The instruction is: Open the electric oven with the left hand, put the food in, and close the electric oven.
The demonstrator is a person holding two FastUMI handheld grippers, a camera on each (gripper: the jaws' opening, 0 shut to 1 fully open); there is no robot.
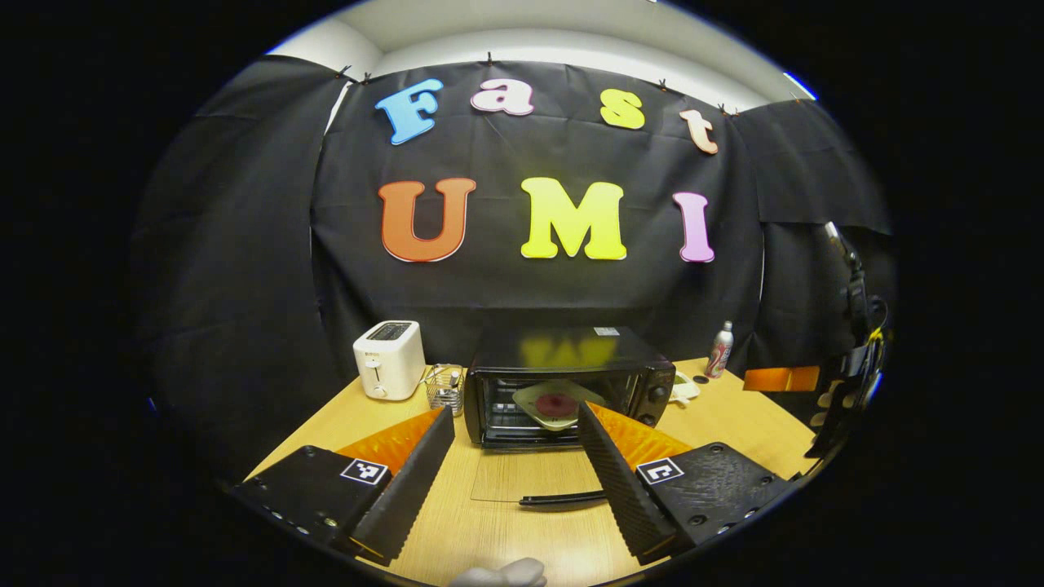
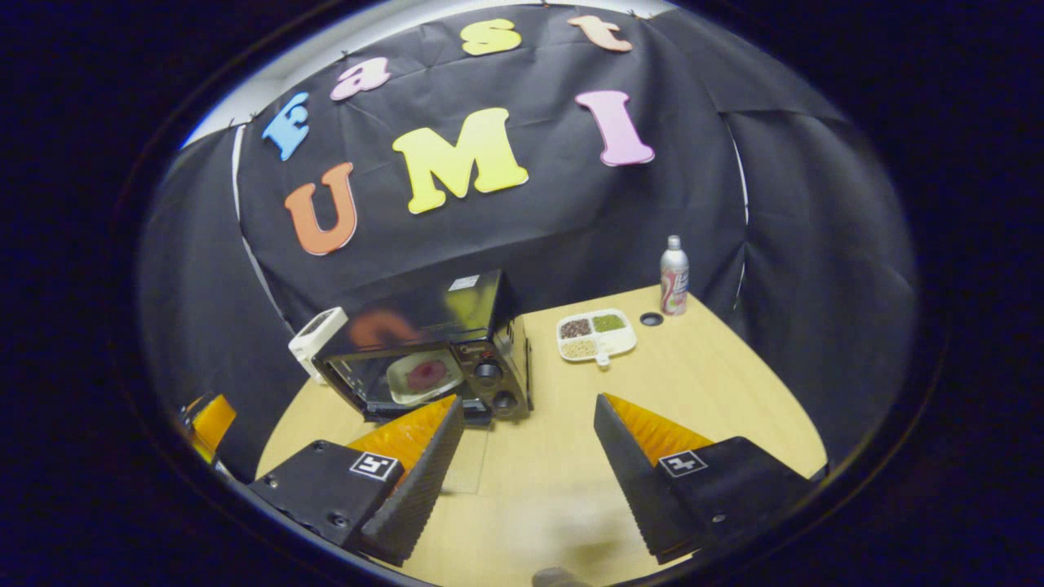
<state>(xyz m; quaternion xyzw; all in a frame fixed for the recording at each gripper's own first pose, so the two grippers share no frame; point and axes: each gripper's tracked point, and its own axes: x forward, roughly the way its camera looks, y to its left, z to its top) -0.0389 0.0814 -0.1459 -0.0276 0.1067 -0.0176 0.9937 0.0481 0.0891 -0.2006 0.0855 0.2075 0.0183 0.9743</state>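
A: In the left gripper view, what is sitting ahead of the left gripper (image 1: 515, 456)?

B: Its jaws are standing wide apart, holding nothing, above the wooden table (image 1: 734, 408). The electric oven (image 1: 567, 383) is facing it, with its glass door (image 1: 530, 477) lying folded down flat on the table and the door's dark handle pointing toward the camera. Inside, a plate with dark red food (image 1: 556, 403) is resting on the rack.

A: What else is showing there?

B: A white toaster (image 1: 390, 359) and a small wire basket (image 1: 445, 387) are standing just left of the oven. A can (image 1: 719, 349) is standing at the back right, and another gripper is hanging at the far right edge.

A: And the right gripper view?

B: The right gripper (image 2: 528, 444) is also hanging open and empty. From this angle the oven (image 2: 432, 350) is sitting to the left, showing its two knobs and the plate with food (image 2: 424, 377) inside. Right of it, well apart, a white divided tray (image 2: 597, 336) of brown, green and pale grains is lying, with a small dark round lid (image 2: 651, 319) and the can (image 2: 674, 275) beyond; the left view is catching only an edge of that tray.

A: Any readable writing?

B: The oven's sticker and badge and the can's print are too small to read.
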